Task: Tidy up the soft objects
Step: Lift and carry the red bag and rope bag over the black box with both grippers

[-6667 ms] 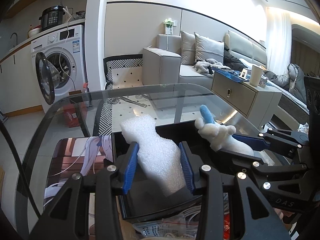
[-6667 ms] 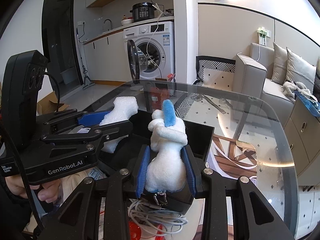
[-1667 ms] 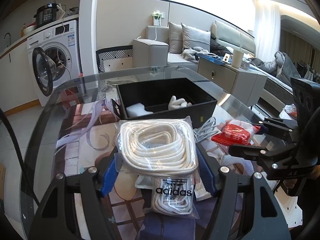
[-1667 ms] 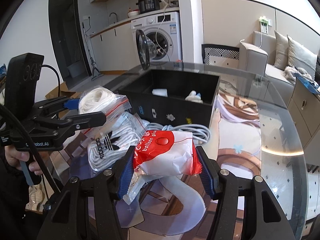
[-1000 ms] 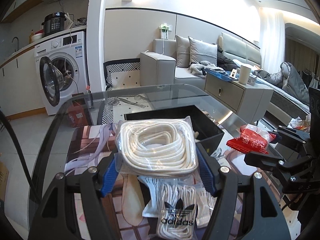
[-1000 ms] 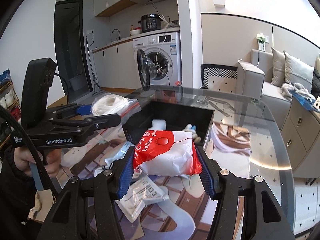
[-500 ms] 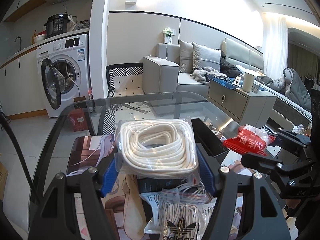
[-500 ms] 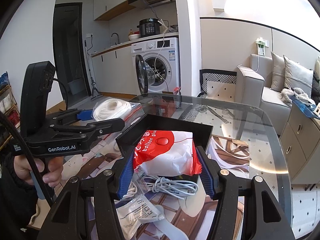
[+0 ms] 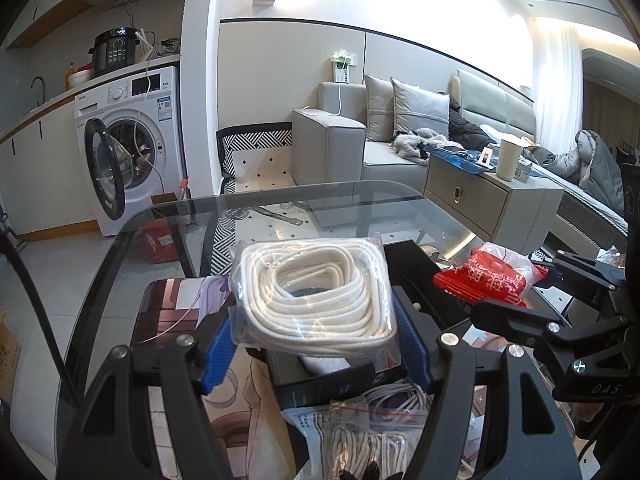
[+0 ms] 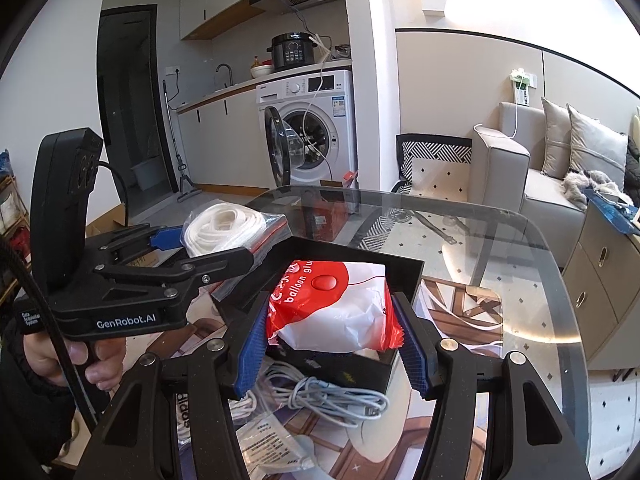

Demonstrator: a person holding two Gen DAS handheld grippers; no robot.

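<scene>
Up front in the left wrist view, the left gripper [image 9: 314, 346] has its blue-padded fingers [image 9: 216, 354] pressed against the sides of a clear zip bag of coiled white rope [image 9: 314, 294], held above the open black plastic bin [image 9: 416, 270] on the glass-topped table [image 9: 280, 204]. A white foam piece [image 9: 326, 364] shows inside the bin under the bag. Nearer the camera, a loose grey cable [image 9: 394, 398] and a clear bag of white laces [image 9: 370, 446] lie on the table. To the right, the right gripper [image 9: 536, 280] grips a red and white balloon glue packet [image 9: 486, 278] beside the bin. From the right wrist view, the right gripper [image 10: 332, 346] is clamped by its blue pads on the red and white balloon glue packet [image 10: 334, 308], held over the black bin [image 10: 360, 254]. The grey cable [image 10: 324, 396] and a printed clear pouch [image 10: 272, 442] lie in front of the bin. At left, the left gripper [image 10: 208, 246] holds the rope bag [image 10: 230, 228] by the bin's left edge.
</scene>
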